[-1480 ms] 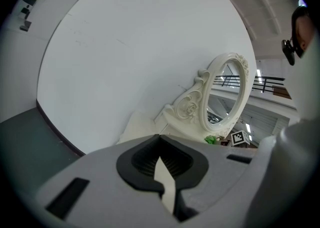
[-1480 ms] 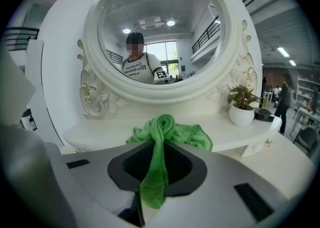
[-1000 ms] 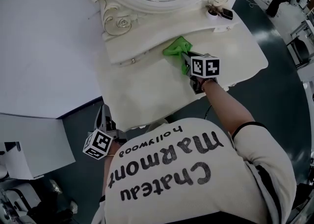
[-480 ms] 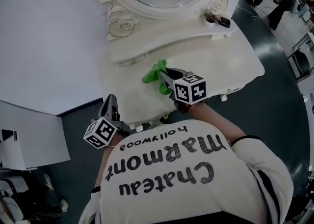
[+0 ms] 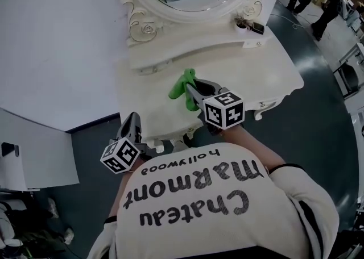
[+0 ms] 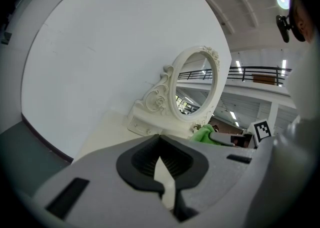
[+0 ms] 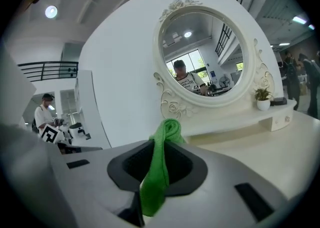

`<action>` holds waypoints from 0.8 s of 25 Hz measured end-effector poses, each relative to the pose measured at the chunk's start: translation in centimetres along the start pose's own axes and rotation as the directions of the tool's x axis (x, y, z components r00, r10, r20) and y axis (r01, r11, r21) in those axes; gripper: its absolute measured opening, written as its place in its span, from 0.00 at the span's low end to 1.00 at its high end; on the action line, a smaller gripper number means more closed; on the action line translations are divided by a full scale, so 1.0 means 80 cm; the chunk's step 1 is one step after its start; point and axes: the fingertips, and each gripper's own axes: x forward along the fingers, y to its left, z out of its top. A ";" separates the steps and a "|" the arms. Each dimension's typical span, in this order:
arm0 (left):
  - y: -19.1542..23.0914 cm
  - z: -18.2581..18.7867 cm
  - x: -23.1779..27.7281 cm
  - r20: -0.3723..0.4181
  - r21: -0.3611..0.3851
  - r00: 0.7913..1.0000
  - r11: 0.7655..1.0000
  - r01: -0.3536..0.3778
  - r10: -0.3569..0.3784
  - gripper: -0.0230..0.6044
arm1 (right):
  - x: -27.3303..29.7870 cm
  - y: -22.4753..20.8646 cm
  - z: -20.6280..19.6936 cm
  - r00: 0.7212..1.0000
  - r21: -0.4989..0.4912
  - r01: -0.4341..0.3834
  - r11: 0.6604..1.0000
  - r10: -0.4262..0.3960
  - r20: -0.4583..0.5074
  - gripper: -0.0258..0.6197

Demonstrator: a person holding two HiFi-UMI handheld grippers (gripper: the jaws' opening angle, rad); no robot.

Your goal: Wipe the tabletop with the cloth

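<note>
- Your right hand-held gripper [image 5: 190,89] [image 7: 158,166] is clamped on the green cloth [image 5: 182,82] [image 7: 161,144]; in the right gripper view the cloth runs as a folded strip between the two pads, and a bunched end stands out past the jaw tips.
- The cloth sits over the middle-left of the white surface [image 5: 259,76], in front of the raised shelf [image 5: 193,53] at the mirror's base. None of the views shows whether the cloth touches the surface.
- The right hand-held gripper points toward the oval mirror [image 5: 170,9] [image 7: 202,47], with its marker cube nearest your body.
- Your left hand-held gripper [image 5: 132,120] [image 6: 161,166] holds nothing. Its jaws are drawn narrow, with only a thin slit between the pads, through which pale surface shows.
- The left hand-held gripper is at the front-left corner of the surface, close to your torso and well apart from the cloth.
- A small potted plant [image 7: 263,99] stands on the right end of the shelf, beside the mirror frame.
- Dark floor [image 5: 321,110] surrounds the surface on the right.
</note>
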 end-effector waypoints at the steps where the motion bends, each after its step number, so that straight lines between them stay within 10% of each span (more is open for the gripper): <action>1: -0.002 -0.004 -0.004 -0.005 -0.002 1.000 1.000 -0.001 0.001 0.05 | -0.005 0.000 -0.004 1.000 -0.005 0.005 1.000 -0.005 -0.007 0.15; 20: -0.018 -0.048 -0.051 -0.059 0.003 0.998 1.000 0.005 -0.005 0.05 | -0.066 -0.016 -0.070 0.996 0.123 0.076 0.989 -0.071 -0.046 0.16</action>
